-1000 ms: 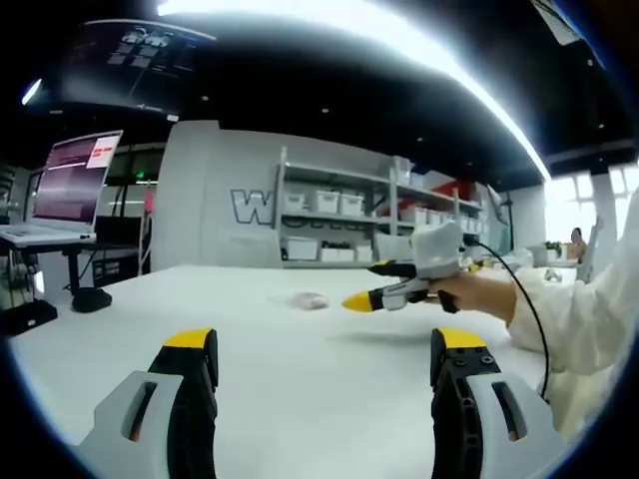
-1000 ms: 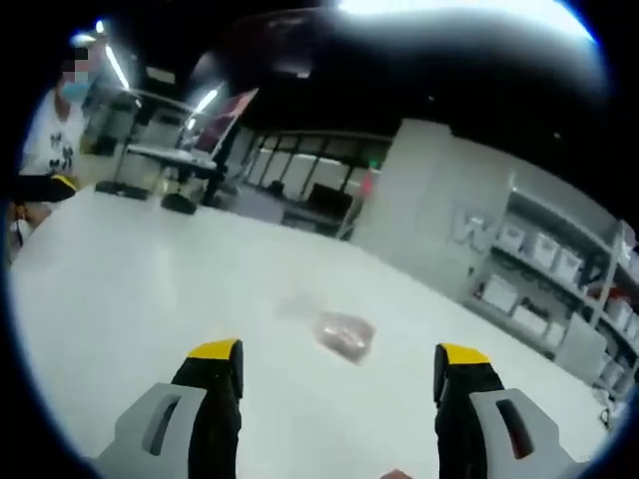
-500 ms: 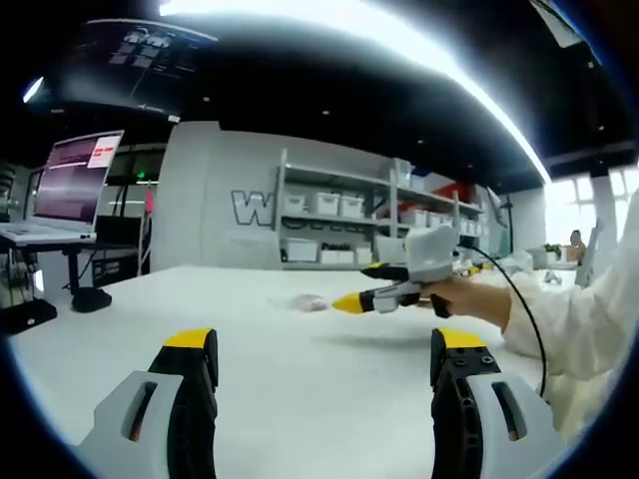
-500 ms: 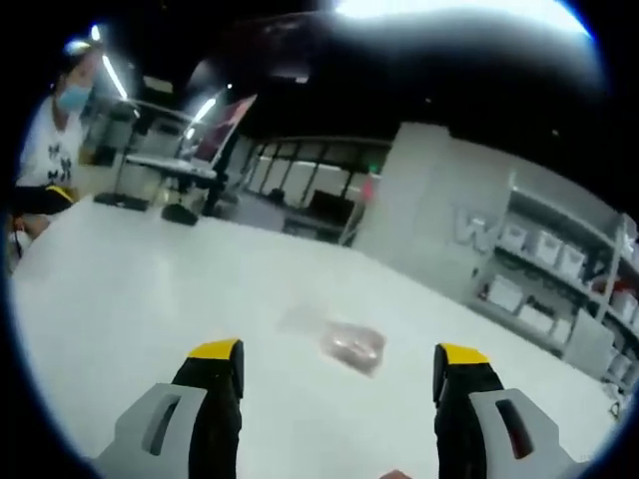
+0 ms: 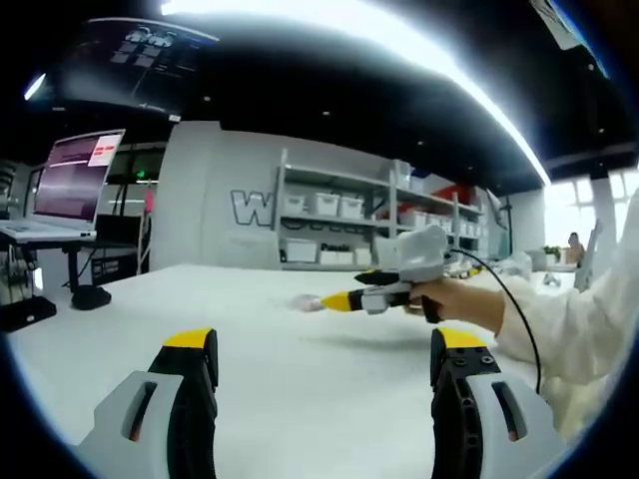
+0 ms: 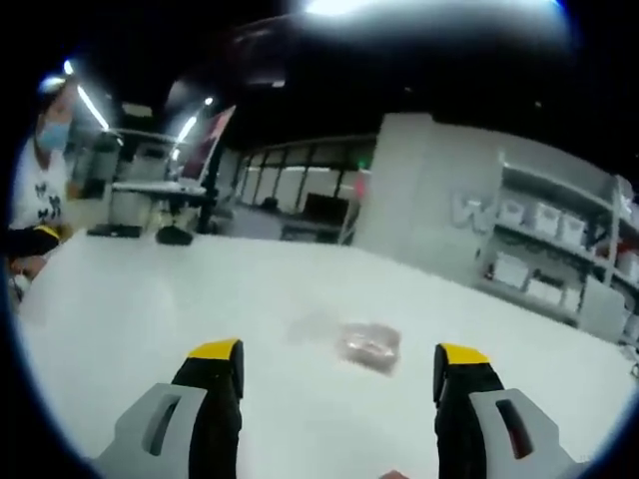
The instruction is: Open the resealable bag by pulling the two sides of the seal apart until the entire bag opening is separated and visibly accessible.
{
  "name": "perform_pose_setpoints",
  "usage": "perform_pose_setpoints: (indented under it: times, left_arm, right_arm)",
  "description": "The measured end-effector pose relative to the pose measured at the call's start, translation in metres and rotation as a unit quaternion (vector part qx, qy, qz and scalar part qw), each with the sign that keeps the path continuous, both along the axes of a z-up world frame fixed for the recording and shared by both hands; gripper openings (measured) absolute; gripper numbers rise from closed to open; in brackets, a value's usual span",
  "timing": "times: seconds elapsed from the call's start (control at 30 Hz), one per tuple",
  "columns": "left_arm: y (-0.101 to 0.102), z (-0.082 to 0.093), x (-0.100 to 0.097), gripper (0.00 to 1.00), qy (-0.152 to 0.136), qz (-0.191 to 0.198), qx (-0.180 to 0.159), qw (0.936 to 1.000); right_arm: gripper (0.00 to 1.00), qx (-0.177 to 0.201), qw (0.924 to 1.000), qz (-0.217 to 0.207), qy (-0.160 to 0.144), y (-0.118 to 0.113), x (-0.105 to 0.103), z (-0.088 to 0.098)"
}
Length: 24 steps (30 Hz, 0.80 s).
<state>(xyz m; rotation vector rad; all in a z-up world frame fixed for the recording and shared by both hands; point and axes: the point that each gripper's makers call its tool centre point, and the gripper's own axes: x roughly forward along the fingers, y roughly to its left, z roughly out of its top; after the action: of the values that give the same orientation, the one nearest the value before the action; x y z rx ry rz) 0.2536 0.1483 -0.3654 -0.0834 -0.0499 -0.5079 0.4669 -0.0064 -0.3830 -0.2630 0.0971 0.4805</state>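
A small clear resealable bag (image 6: pixel 367 344) with pinkish contents lies flat on the white table (image 6: pixel 150 299), a short way ahead of my right gripper (image 6: pixel 337 367), which is open and empty. In the left gripper view the same bag (image 5: pixel 308 301) is a small pale shape far across the table. The right gripper (image 5: pixel 349 289) comes in there from the right, held in a hand with a white sleeve (image 5: pixel 579 319), its yellow tips close beside the bag. My left gripper (image 5: pixel 324 349) stands open over the near table, well short of the bag.
A laptop (image 5: pixel 70 190) on a stand sits at the left beyond the table edge. Shelves with white bins (image 5: pixel 339 225) line the back wall. A person in a white shirt (image 6: pixel 40 140) is at the far left of the right gripper view.
The right gripper has moved toward the bag, which now lies nearer its jaws. In the left gripper view its tips have slid left up to the bag. The left gripper has held still.
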Motion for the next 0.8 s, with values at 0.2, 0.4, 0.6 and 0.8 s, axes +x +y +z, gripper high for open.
perform_pose_setpoints:
  times: [0.2,0.4,0.6,0.8]
  left_arm:
    - [-0.002,0.0,-0.001,0.87,0.001,-0.002,0.0,1.0]
    - [-0.001,0.0,0.0,0.87,0.001,-0.001,0.001,1.0]
    - [-0.001,0.001,0.001,0.87,0.0,-0.002,0.003,1.0]
    - [0.0,0.001,0.002,0.87,0.001,-0.002,0.003,1.0]
  right_arm:
    - [0.77,0.019,0.9997,-0.003,0.015,0.005,0.004,-0.007]
    - [0.76,0.033,0.9993,-0.006,0.018,0.007,0.007,-0.006]
    - [0.67,0.01,0.9999,-0.004,0.01,0.009,0.011,-0.008]
    - [0.68,0.0,1.0,0.001,0.006,0.016,0.016,-0.011]
